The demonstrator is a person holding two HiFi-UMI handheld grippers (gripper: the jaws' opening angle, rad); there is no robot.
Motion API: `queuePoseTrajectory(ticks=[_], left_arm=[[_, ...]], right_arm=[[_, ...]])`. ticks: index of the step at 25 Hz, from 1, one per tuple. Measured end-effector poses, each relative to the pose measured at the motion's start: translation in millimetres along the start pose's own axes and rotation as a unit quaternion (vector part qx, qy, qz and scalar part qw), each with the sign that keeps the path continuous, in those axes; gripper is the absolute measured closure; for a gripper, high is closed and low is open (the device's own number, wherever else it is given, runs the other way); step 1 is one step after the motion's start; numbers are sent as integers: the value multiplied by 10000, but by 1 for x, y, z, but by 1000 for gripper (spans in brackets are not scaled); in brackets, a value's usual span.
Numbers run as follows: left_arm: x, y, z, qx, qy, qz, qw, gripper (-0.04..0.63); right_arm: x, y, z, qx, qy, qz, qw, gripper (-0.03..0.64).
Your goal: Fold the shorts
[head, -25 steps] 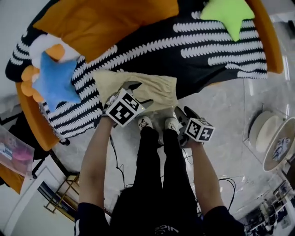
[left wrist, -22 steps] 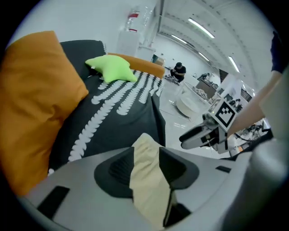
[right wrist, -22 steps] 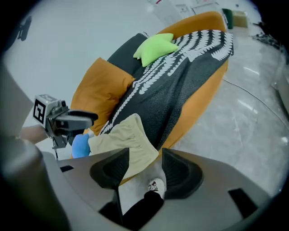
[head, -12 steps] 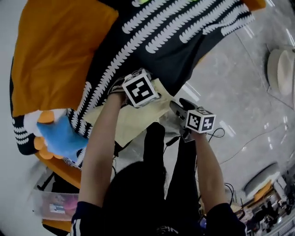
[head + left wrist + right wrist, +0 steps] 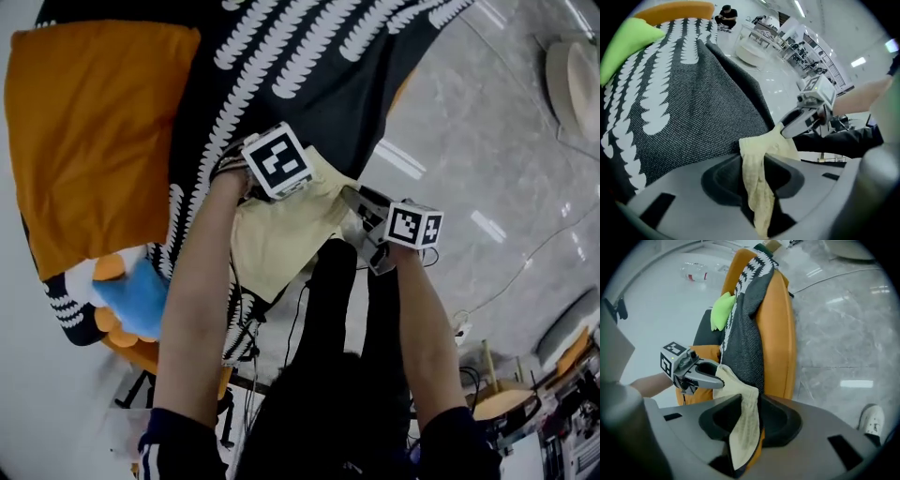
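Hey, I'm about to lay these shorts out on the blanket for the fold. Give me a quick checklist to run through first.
1. Left gripper has the pale yellow fabric shorts between its jaws: ok, the jaws are closing on the cloth.
2. Right gripper has the shorts too: ok, its jaws are closing on the cloth.
3. Shorts flat and smooth: not ok, they are bunched and droop off the edge of the black-and-white patterned blanket.
4. Blue star-shaped cushion apart from the shorts: ok.
5. Matching corners gripped: cannot tell.
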State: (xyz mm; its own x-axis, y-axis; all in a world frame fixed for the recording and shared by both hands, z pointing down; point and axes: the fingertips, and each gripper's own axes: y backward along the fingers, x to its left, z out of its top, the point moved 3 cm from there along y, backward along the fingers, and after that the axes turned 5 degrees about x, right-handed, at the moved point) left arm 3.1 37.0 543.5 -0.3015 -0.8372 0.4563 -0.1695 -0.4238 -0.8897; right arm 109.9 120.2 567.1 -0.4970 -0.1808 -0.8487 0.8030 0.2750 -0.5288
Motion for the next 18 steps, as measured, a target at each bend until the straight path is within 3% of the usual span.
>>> queuePoseTrajectory(ticks=[1,6,13,18], left_arm=[[-2,0,0,-33,31,-73,10000,464],[-12,13,2,-396,-238,-32,9989,541],[-15,45,-6,-824,-407,504,9945,549],[-7,83,-3,-1160,-283,739,9901,551]], right_arm=[[1,0,0,-27,76,-63,9999,508],[19,9,1,-165,442,-256,9986,533],[57,25,7,-444,1217,-296,9911,571],[90,33,33,-558,1943,-301,9789,571]])
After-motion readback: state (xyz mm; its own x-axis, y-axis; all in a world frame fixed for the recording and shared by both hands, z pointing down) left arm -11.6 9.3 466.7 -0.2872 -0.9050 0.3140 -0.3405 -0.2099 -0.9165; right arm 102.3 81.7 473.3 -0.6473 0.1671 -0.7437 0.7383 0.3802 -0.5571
